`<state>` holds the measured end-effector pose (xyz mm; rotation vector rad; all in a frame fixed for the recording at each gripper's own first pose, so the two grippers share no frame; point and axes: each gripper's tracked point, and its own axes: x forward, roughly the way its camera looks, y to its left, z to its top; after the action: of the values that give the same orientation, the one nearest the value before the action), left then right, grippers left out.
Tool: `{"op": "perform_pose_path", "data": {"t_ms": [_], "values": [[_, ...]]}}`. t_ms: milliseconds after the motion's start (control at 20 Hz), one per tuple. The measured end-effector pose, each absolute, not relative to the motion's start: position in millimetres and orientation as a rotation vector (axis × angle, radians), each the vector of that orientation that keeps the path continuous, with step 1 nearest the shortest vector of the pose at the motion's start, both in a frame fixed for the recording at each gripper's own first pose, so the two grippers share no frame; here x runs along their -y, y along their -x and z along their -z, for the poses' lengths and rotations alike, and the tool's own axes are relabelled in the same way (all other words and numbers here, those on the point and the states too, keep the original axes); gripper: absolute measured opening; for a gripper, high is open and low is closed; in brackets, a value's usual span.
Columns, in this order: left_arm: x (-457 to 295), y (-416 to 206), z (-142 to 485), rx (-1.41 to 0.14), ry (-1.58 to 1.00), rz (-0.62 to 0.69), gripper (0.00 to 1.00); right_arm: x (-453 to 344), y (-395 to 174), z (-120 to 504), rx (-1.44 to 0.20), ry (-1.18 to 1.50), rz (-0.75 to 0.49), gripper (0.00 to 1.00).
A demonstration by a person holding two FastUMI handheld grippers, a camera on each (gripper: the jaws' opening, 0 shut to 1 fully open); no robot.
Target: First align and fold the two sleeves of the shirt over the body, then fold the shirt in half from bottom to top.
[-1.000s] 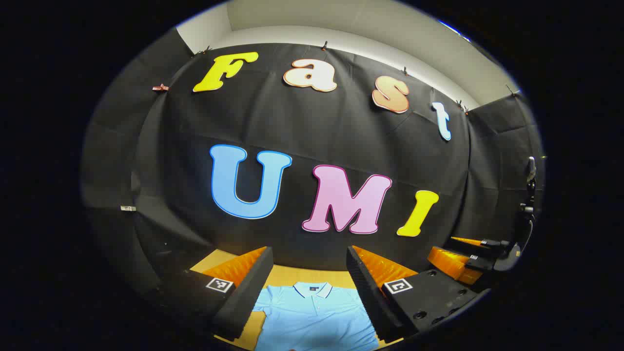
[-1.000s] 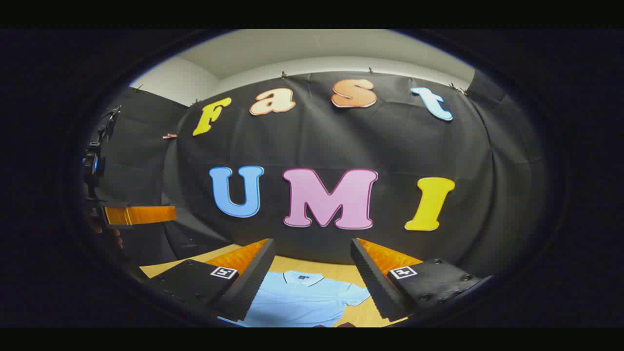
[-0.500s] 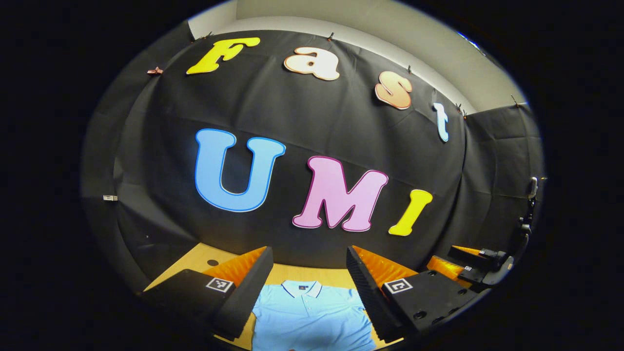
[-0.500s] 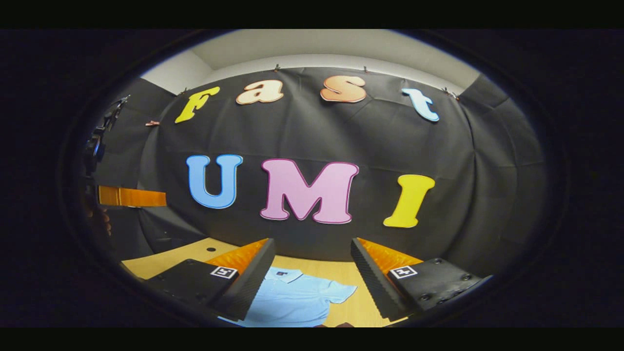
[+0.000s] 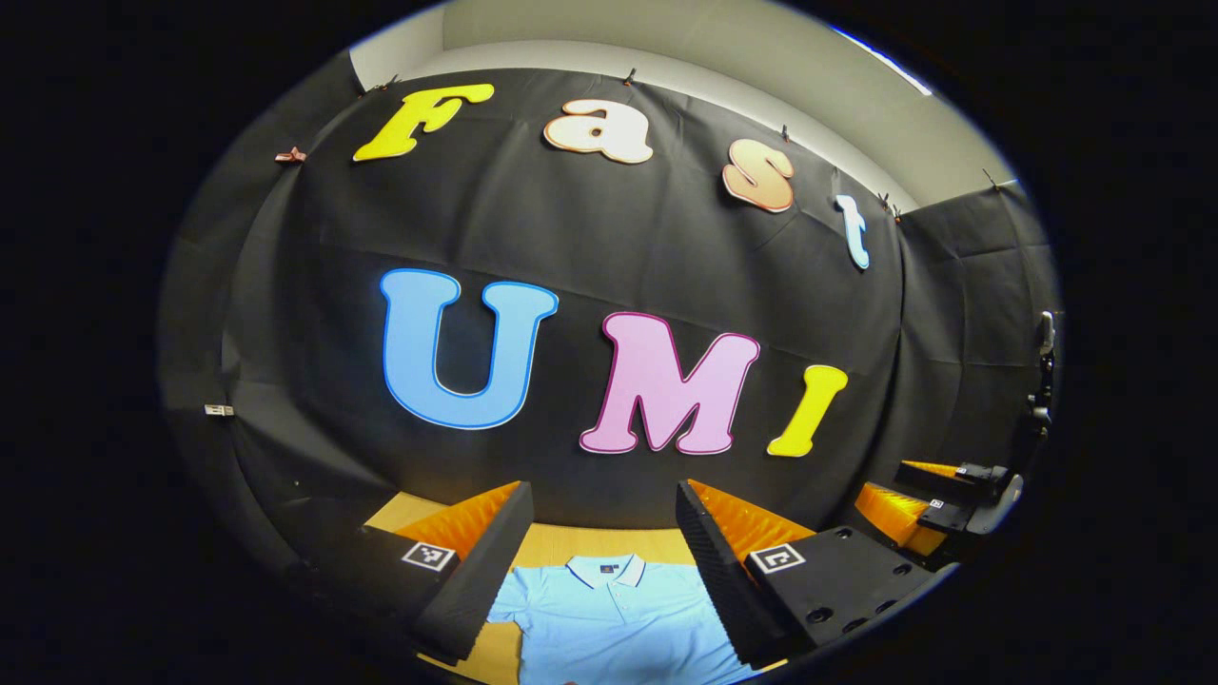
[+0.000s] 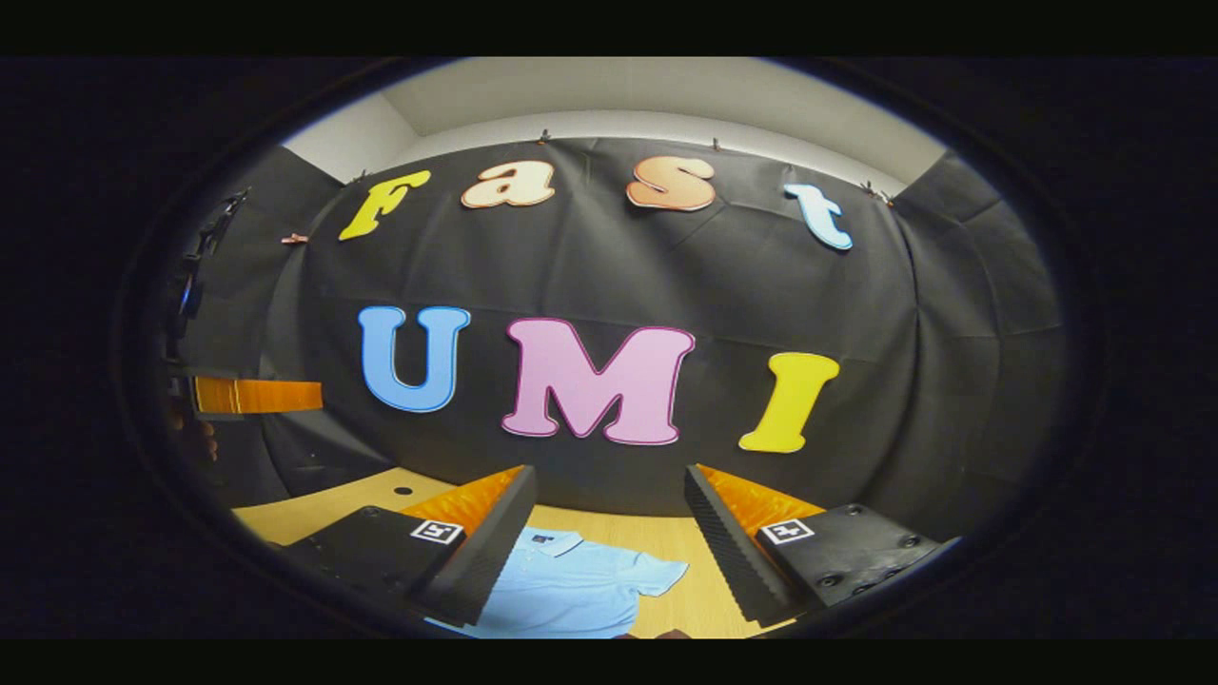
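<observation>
Now, over in the left gripper view, the left gripper [image 5: 599, 590] is held up above the wooden table [image 5: 571, 540], its two fingers spread wide apart with nothing between them. Through that gap lies the light blue polo shirt [image 5: 609, 614], flat on the table, front up, collar [image 5: 604, 568] pointing away toward the black cloth wall [image 5: 590, 238]. One short sleeve [image 5: 501, 602] peeks out beside the near finger on the view's left side, spread out on the wood — not folded over the body. Far off at the right edge of this view, the right gripper [image 5: 918, 495] hangs in the air in front of the cloth wall, well apart from the shirt.

Moving to the right gripper view, the left gripper [image 6: 257, 395] shows at the far left edge, and a bit of the hand [image 6: 195, 438] holding it sits just below it, dim and hard to make out. At the bottom, the right gripper [image 6: 609, 561] has its own fingers wide apart too, gripping nothing. Between them — the shirt [image 6: 571, 590] again, collar [image 6: 550, 540] toward the wall, and its other short sleeve [image 6: 657, 574] lies stretched out to the side on bare wood. A small dark hole [image 6: 403, 491] marks the tabletop further left. Neither gripper touches the fabric.
</observation>
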<state>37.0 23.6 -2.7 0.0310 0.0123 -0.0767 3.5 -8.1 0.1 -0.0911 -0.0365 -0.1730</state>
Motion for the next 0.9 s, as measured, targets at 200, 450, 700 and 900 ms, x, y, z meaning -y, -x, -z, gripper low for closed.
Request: {"op": "perform_pose_path", "data": {"t_ms": [200,450,700,900], "values": [[-38,-44,13,-0.045,-0.059,0.078,0.97,13,-12,-1,0.032,0.109,0.144,0.97],[-69,-63,31,-0.106,-0.102,0.088,0.96,34,-46,10,-0.002,0.109,0.101,0.97],[-92,-91,50,-0.148,-0.142,0.123,0.97,67,-90,44,-0.091,0.112,0.132,0.97],[-113,-115,71,-0.198,-0.148,0.151,0.96,86,-117,77,-0.182,0.137,0.137,0.97]]}}
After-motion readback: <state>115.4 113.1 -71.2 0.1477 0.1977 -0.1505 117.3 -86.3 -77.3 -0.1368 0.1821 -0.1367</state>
